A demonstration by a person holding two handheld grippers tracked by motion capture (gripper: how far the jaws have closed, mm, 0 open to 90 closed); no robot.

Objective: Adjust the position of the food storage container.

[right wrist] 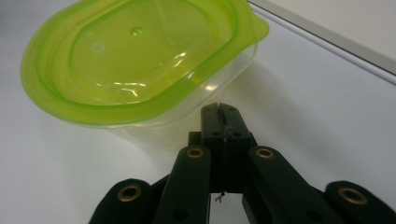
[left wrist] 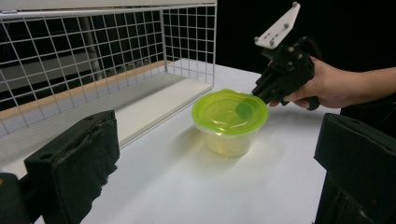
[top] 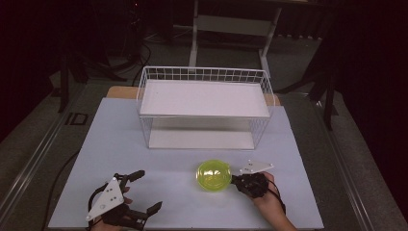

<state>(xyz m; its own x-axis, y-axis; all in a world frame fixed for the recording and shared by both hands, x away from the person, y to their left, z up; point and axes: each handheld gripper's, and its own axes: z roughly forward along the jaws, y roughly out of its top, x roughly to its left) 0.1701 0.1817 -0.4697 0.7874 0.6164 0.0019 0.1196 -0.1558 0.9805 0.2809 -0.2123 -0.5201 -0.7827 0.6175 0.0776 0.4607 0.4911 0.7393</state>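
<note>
White tabletop (top: pixel 120 144) runs under everything, dark room beyond. On it, near the front edge, sits a clear tub with a lime-green lid (top: pixel 213 176) (lid pressed on), just before the white wire shelf rack (top: pixel 204 103). Touching its right side is the right gripper (top: pixel 234 180), jaws pressed together, holding nothing. Well apart at the left, the left gripper (top: pixel 149 191) rests with jaws spread wide.
</note>
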